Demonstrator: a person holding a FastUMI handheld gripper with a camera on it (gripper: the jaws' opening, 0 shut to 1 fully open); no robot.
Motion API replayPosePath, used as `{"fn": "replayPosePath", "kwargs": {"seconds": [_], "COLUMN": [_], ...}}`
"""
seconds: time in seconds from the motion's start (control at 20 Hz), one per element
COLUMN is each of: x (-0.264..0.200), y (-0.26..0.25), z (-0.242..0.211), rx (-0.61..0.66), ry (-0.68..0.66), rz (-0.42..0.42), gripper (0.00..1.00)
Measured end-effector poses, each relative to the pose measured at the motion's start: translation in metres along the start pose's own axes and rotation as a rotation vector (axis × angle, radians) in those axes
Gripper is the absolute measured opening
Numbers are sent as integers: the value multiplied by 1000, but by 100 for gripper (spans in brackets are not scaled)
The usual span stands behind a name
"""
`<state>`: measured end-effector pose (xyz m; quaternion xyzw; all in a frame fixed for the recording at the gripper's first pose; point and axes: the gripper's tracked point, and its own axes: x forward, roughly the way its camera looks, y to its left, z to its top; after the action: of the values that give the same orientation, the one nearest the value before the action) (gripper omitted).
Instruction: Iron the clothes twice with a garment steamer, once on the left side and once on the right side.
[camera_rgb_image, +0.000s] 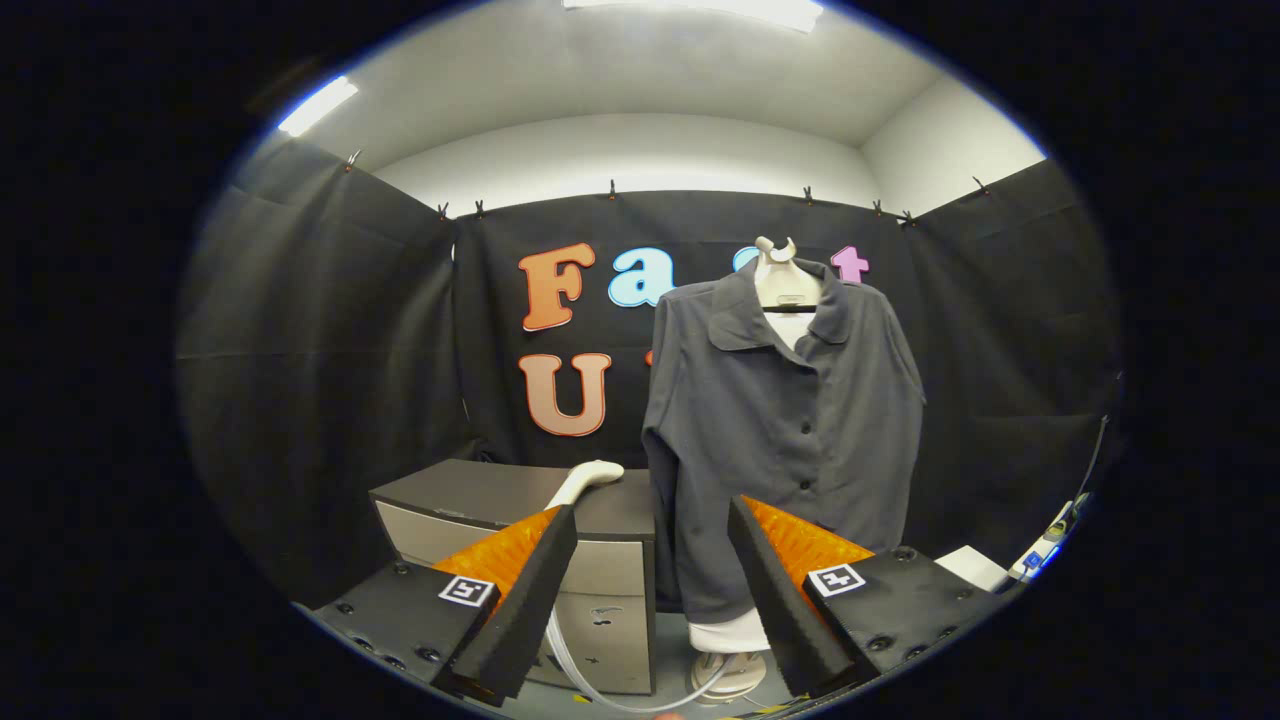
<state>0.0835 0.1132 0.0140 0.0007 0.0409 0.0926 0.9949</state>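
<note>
Reaching stage: the gripper (650, 525) has its fingers spread wide apart and holds nothing.
Hose: a pale hose (580, 680) hangs low between the fingers, just ahead of them.
Steamer: the white steamer head (590, 477) lies on the grey cabinet (500, 495), beyond the left finger and beside the shirt's sleeve.
Clothes: the grey shirt (785, 440) hangs on a stand beyond the right finger, untouched, I think.
Advice: aim the fingers at the handle, close both firmly, and keep the hose free.

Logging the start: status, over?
Gripper open, empty. Steamer head lies on cabinet, beyond left finger. Shirt hangs ahead; path clear.
</note>
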Motion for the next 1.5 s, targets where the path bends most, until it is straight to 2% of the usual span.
{"fn": "replayPosePath", "kwargs": {"seconds": [0.2, 0.45, 0.75, 0.9, 1.25, 1.5], "x": [59, 158, 271, 315, 369, 384], "y": [42, 78, 123, 127, 122, 115], "z": [22, 33, -26, -56, -134, -165], "rx": [19, -31, -26, -46, -55, -39], "ry": [32, 40, 204, 287, 507, 644], "rz": [80, 49, 17, -7, -43, -60], "gripper": [98, 98, 97, 97, 97, 96]}}
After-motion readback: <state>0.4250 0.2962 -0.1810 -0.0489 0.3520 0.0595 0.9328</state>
